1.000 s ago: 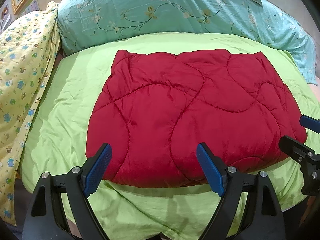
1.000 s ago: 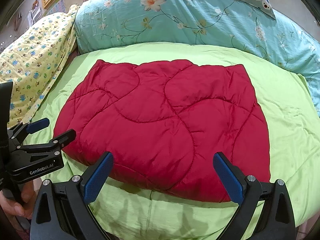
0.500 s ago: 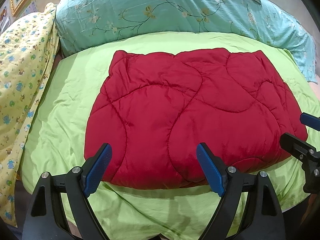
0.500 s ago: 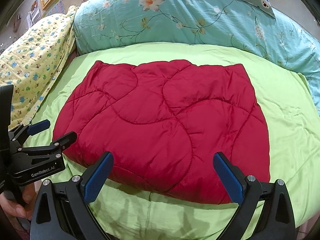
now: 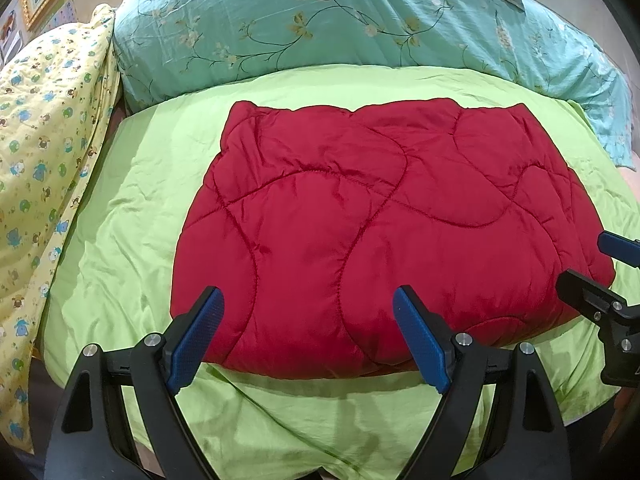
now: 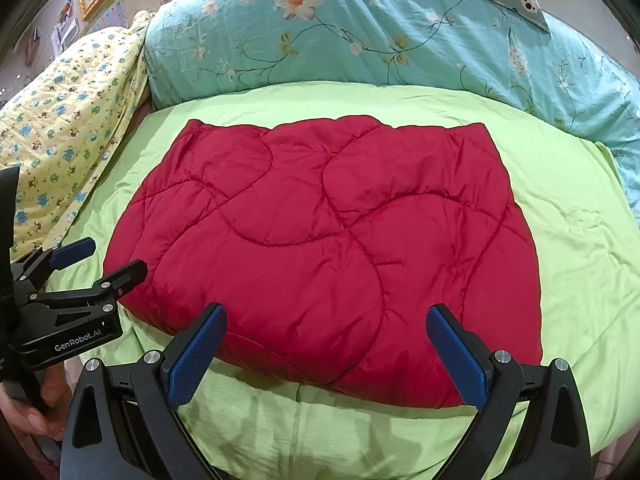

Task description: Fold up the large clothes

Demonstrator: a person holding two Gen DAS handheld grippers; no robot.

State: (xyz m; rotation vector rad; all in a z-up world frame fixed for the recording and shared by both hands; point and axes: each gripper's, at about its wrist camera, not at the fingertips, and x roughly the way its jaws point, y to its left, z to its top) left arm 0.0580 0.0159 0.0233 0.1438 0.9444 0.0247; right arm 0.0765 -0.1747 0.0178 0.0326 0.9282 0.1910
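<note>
Nothing has shifted since the earlier frames. Folded into a thick rectangle, the red quilted garment lies mid-way across the green bedsheet, toward its near edge. Left gripper and right gripper hover released, jaws wide, empty. "GenRobot.AI" reads on the left gripper's body. A hand is cut off at the frame edge.

Bare green sheet all round the red quilt: wide strips at its left, right and near edges, open to a gripper. Beyond its far edge, blocked by the teal pillow; further left, by the yellow blanket.
</note>
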